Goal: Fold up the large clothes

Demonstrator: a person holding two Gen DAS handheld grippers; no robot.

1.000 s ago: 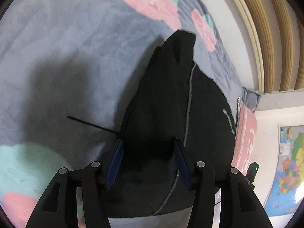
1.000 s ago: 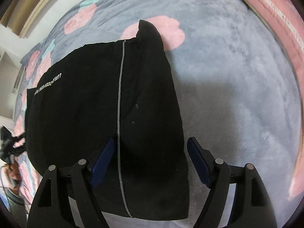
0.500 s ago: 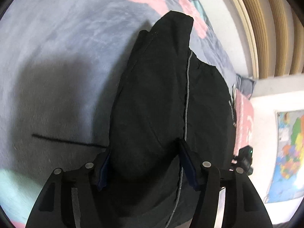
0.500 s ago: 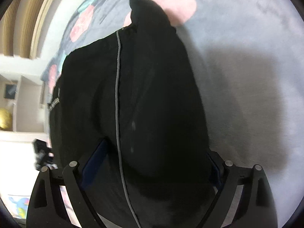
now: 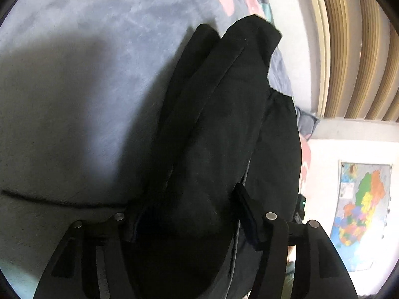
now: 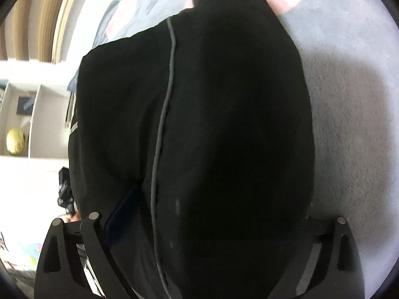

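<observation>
A black garment point(image 5: 224, 99) lies bunched in long folds on a grey plush blanket point(image 5: 87, 74). My left gripper point(image 5: 187, 206) is low over its near end, open, with a thick fold of the cloth lying between the fingers. In the right wrist view the same garment point(image 6: 224, 87), with a thin grey piping line point(image 6: 164, 104), fills most of the frame. My right gripper point(image 6: 219, 204) straddles it with its jaws opening wide. The cloth bulges up between them and hides the right finger's pad.
The blanket point(image 6: 349, 99) has pink and teal flower prints. A thin black cord point(image 5: 49, 198) trails left from the garment. Beyond the bed are a slatted wooden wall point(image 5: 349, 49), a wall map point(image 5: 361, 211) and a shelf with a gold ball point(image 6: 15, 142).
Both grippers have come down close onto the garment and their jaws stand wider. The black cloth now fills the gap between the fingers in both views.
</observation>
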